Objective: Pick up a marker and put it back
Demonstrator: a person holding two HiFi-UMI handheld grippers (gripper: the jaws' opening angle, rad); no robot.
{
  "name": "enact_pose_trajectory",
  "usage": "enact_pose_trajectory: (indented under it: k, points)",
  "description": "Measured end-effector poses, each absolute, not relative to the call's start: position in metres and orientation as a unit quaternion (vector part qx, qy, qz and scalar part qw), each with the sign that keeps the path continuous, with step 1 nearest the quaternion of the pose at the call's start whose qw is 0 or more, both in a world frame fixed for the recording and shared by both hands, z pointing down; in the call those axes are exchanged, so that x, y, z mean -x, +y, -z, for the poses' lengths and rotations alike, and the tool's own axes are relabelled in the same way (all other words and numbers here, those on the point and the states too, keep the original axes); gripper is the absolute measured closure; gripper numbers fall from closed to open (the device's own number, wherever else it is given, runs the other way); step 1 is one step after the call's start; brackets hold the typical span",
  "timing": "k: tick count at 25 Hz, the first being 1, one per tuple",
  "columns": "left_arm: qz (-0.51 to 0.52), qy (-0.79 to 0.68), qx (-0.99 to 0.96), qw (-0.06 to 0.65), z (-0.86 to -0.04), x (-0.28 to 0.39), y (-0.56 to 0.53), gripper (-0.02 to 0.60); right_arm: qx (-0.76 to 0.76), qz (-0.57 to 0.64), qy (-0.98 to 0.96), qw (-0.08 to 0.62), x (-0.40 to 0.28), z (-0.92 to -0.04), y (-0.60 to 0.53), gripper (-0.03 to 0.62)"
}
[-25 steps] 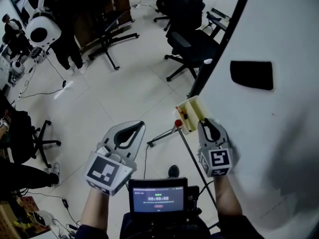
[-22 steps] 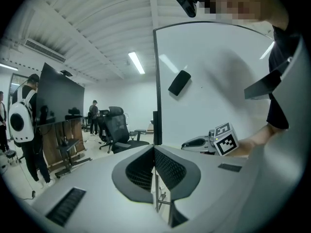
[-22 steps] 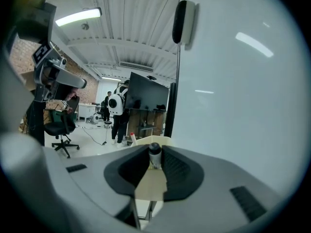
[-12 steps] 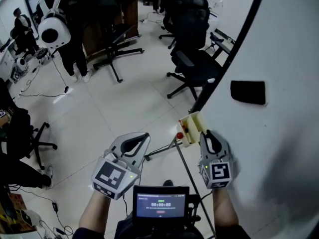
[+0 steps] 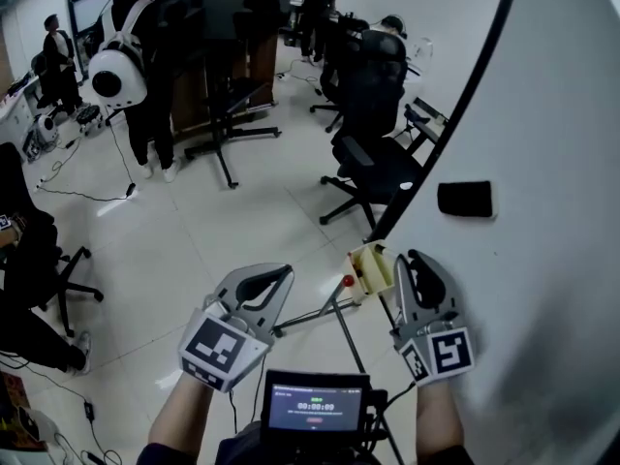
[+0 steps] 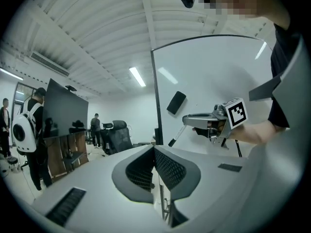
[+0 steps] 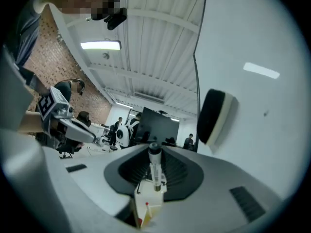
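a: white barrel, dark end: the slim white marker (image 7: 154,168) is pinched in your right gripper (image 7: 154,154). the jaws press on its sides, and the barrel runs along them and pokes out past the tips.

b: agreed. seen from your left gripper's camera, the dark end slants down out of those jaws, in front of the tall whiteboard (image 6: 214,72) on its stand.

a: your left gripper (image 5: 283,272) has its jaws pressed together with nothing between them. it hangs over the floor, well apart from the board's left edge.

b: your right gripper is just beside the pale yellow open tray (image 5: 369,269), which sits low at the board's left edge. the marker is out of the tray, and i can't tell whether the gripper touches it.

a: the black rectangular eraser (image 5: 464,200) sticks to the board's face near that same left edge, higher than the tray.
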State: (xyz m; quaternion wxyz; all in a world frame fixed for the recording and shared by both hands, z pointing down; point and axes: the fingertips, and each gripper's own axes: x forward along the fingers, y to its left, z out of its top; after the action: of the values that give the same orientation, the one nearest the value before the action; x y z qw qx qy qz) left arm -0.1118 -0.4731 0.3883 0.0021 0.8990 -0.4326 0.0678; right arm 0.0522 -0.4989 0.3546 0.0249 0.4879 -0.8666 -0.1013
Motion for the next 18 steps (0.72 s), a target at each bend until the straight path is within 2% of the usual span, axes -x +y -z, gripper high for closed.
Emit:
enact_pose_trajectory:
  k: [8,18]
  points:
    - [-0.042,-0.438,-0.897,-0.035,-0.345,0.127,-0.447,0.584,-0.426,0.129,-0.895,-0.019,-0.014,-0.289,-0.452,0.51]
    - [-0.017,-0.431,-0.9,-0.063,-0.316,0.136,-0.407,0.584,-0.392,0.129,-0.911,-0.012,0.008,-0.275,-0.404,0.508]
